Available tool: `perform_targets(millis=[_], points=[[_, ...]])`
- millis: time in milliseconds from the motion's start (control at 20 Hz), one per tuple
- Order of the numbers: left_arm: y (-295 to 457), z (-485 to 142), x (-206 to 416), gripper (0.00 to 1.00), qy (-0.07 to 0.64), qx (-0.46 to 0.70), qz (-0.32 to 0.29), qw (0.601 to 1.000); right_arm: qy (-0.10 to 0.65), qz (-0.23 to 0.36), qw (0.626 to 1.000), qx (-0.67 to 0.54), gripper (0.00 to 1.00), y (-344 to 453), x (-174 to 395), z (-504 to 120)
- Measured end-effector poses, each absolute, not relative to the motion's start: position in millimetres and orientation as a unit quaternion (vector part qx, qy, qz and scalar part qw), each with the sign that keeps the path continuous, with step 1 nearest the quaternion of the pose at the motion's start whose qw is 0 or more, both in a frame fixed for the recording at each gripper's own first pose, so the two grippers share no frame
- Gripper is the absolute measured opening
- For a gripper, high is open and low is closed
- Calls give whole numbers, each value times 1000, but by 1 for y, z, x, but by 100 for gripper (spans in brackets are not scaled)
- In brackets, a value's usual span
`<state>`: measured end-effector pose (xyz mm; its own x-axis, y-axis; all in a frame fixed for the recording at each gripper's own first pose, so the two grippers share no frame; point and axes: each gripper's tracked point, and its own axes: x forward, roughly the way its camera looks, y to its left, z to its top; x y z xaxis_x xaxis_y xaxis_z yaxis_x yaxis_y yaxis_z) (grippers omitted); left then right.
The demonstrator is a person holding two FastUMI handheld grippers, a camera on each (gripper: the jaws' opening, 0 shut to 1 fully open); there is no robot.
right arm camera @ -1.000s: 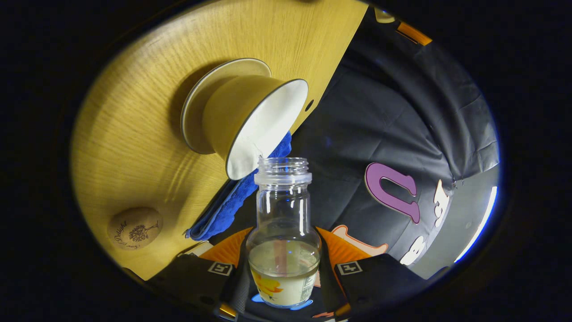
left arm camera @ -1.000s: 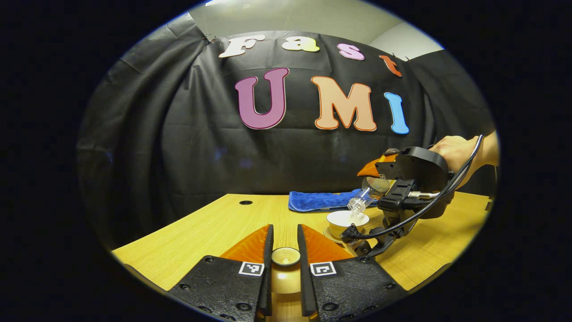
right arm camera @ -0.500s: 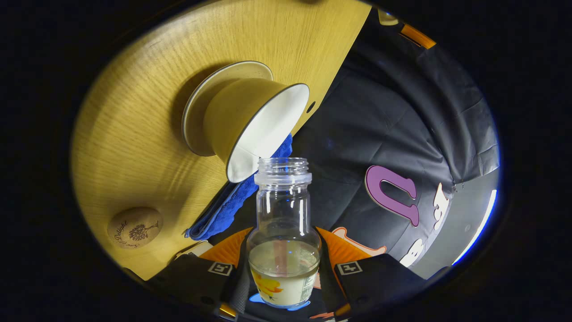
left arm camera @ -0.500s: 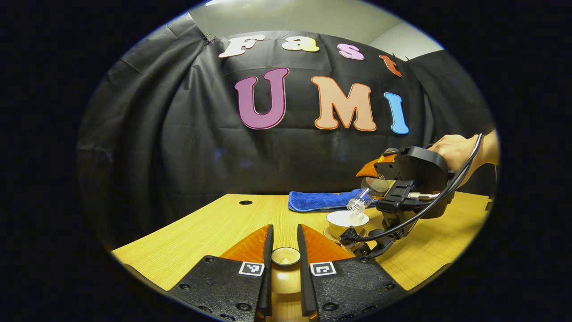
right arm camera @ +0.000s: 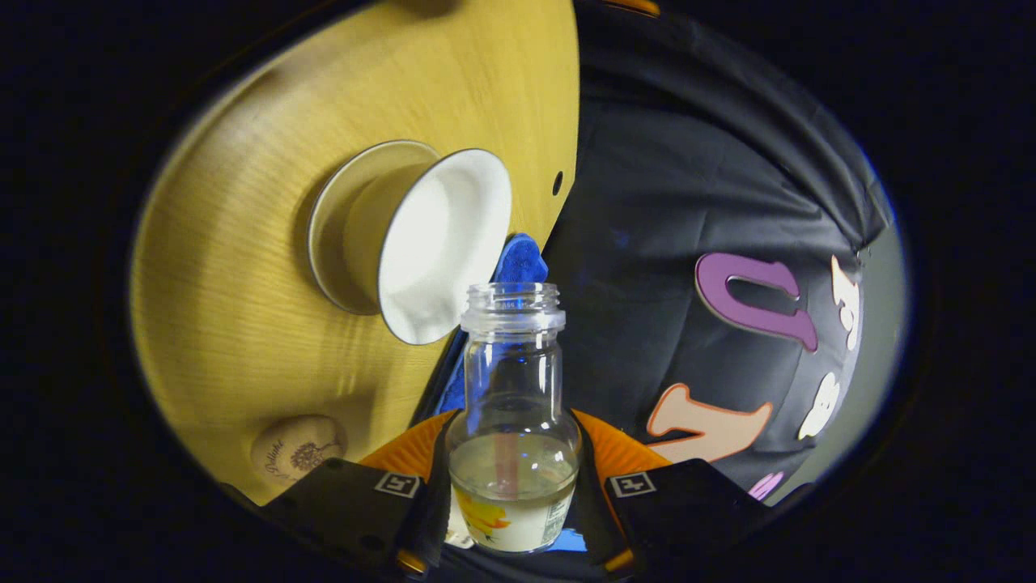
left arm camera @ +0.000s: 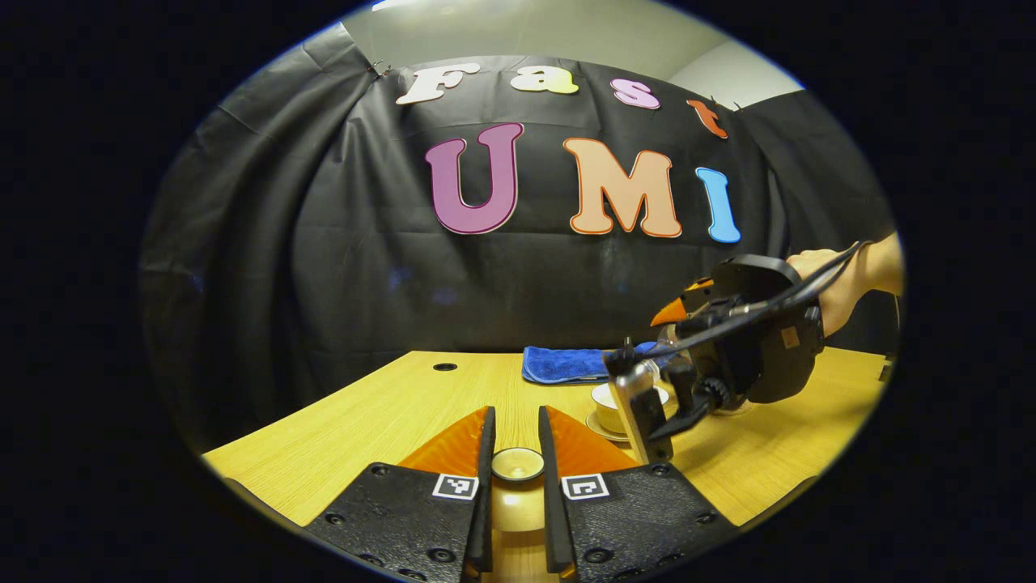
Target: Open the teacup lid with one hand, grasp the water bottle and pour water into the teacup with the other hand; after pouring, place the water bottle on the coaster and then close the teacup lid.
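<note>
In the left gripper view the right gripper [left arm camera: 660, 340] rolls back upright at frame right, lifting the clear glass water bottle [right arm camera: 513, 421] away from the cream teacup [right arm camera: 441, 243].

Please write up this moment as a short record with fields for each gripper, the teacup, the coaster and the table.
left gripper: shut on the teacup lid, held above the wooden table
right gripper: shut on the glass water bottle, uncapped, some water inside
teacup: open, standing on its saucer
wooden coaster: bare, beside the saucer
blue cloth: at the table's far edge
</note>
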<state>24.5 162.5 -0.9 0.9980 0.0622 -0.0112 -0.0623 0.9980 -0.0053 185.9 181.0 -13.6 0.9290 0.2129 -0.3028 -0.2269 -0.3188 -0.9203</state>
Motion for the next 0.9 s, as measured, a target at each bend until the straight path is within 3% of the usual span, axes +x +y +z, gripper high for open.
perform_targets(millis=[100,200,350,400,450,650,900], points=[[163,-1,25,23,6,-3,31,999,31,207,642,-737,67,182,186,-12],[163,-1,25,23,5,-3,31,999,55,217,708,-670,72,183,185,-7],[163,-1,25,23,5,-3,31,999,79,228,805,-542,72,181,182,6],[163,-1,24,23,5,-3,31,999,82,229,831,-500,67,176,180,13],[163,-1,25,23,5,-3,31,999,88,228,853,-462,67,170,178,22],[163,-1,24,23,5,-2,35,999,112,224,915,-316,67,140,175,34],[164,-1,24,23,5,-2,38,999,108,218,958,-154,68,110,181,39]])
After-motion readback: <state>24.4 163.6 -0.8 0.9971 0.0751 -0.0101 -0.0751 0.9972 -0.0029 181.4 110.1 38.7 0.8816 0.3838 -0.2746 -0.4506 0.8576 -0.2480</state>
